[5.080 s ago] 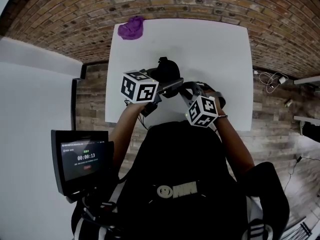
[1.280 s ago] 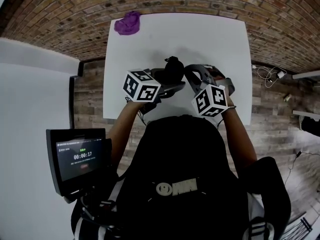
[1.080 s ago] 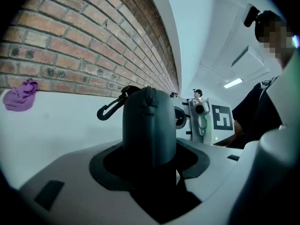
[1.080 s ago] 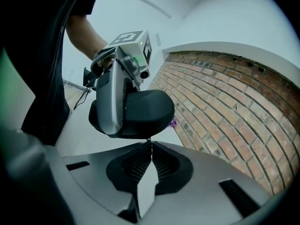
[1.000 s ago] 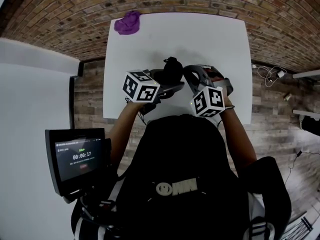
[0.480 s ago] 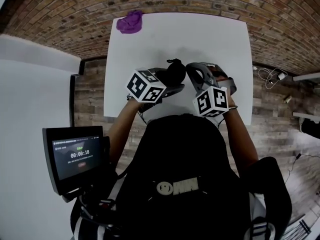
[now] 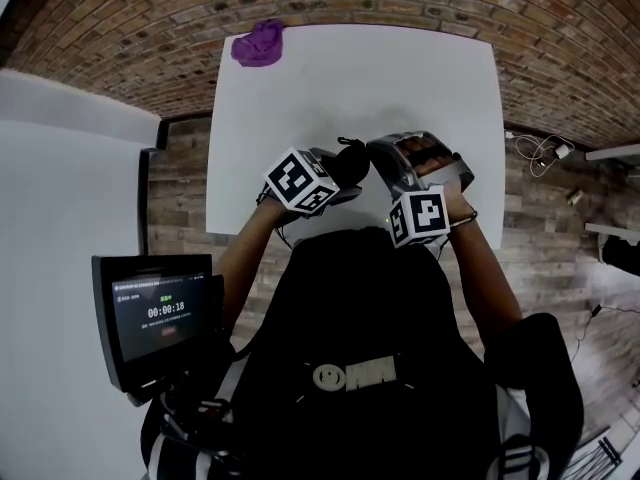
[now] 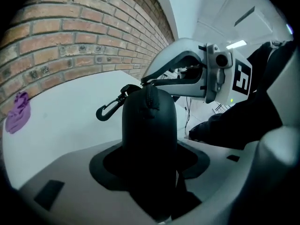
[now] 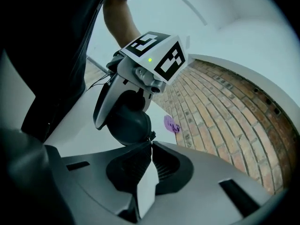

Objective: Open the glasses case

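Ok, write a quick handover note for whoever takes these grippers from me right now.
Left gripper: fingers clamped on the black glasses case, holding it over the near edge of the white table.
Right gripper: shut, fingertips at the end of the case, pinching what looks like the zipper pull.
Purple cloth: at the table's far left corner, not involved.
Done: case gripped, zipper reached.
Left: the zip looks closed, so draw the pull round the case, then lift the lid.
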### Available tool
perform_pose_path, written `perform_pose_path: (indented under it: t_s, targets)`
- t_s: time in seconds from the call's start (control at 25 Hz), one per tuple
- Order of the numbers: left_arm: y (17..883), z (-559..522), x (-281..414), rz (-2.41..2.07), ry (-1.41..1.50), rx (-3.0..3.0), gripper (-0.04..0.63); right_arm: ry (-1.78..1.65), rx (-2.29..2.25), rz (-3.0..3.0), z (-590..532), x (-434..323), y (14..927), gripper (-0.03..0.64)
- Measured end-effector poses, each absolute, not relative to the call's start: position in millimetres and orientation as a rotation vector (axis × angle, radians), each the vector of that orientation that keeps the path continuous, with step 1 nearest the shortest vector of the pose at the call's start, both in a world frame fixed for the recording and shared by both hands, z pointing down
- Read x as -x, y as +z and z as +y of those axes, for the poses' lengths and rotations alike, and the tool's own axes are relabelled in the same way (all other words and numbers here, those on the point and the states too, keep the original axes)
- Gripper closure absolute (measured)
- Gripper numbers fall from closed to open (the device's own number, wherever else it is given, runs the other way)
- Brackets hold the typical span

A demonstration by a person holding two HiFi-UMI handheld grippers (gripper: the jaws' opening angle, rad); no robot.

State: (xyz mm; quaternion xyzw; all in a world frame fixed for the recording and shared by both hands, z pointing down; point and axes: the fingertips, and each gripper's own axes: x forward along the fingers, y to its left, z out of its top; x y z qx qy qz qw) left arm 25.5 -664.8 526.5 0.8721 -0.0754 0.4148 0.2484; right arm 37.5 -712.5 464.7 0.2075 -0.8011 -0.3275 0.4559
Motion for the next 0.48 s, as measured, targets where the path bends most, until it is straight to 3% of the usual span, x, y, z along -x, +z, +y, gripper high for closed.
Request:
perform_pose_path:
  t_s: [0.08,0.2,0.24,0.32,0.48]
  targets:
    - [531,-668,-22,-0.204,1.142,-2.386,0.327,-0.703,-0.507,-2.043,-716,-34,469,0.609]
    - [527,-671,-18,-0.208,1.044,-2.389,0.327,-0.283,-0.552,-2.280,-723,-39,473,0.598]
    - [523,-672,-18,-0.210,0.995,-2.387,0.327,-0.090,-0.539,-2.376,-723,-42,474,0.559]
    - [515,-673,-17,-0.202,0.910,-2.389,0.327,0.329,-0.416,-2.572,-714,-44,471,0.386]
    - [496,-665,-23,-0.098,0.799,-2.427,0.327,0.816,-0.217,-2.839,-707,-31,449,0.360]
